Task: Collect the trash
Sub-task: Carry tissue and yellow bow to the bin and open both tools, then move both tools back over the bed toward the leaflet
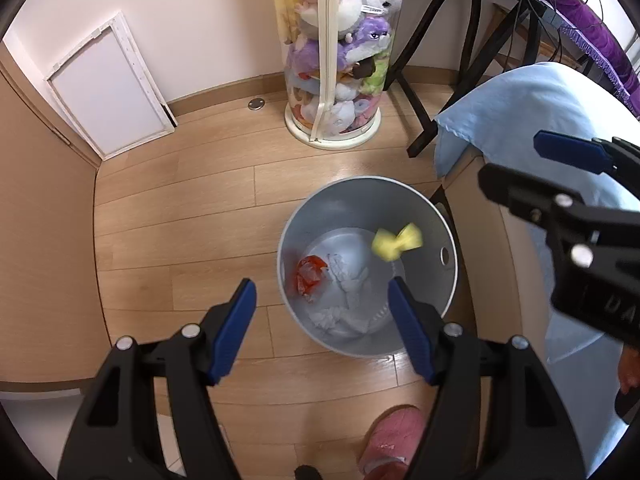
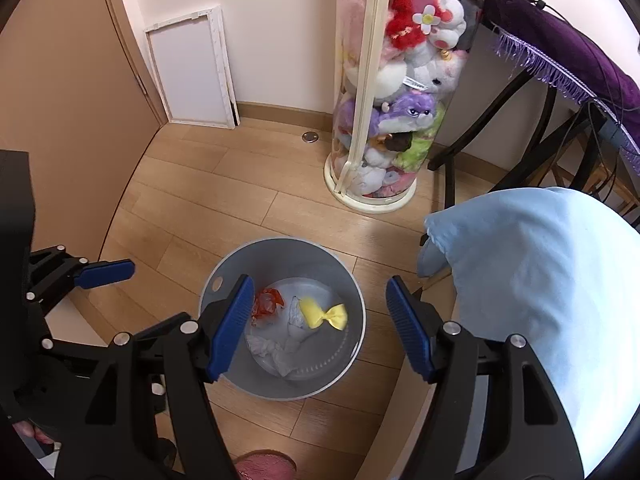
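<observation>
- Left wrist view: left gripper (image 1: 322, 320) spread wide, empty, above the grey waste bin (image 1: 448, 280); yellow wrapper (image 1: 397, 245) blurred inside, over crumpled tissues (image 1: 344, 280).
- Right wrist view: right gripper (image 2: 320, 320) likewise released, empty; judged risk: a lowered finger could tip the bin.

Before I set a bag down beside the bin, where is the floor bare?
Bare floor lies between the bin, the white canvas and the plush-toy tube. The bin's right is crowded: blue pillow and black desk legs.
</observation>
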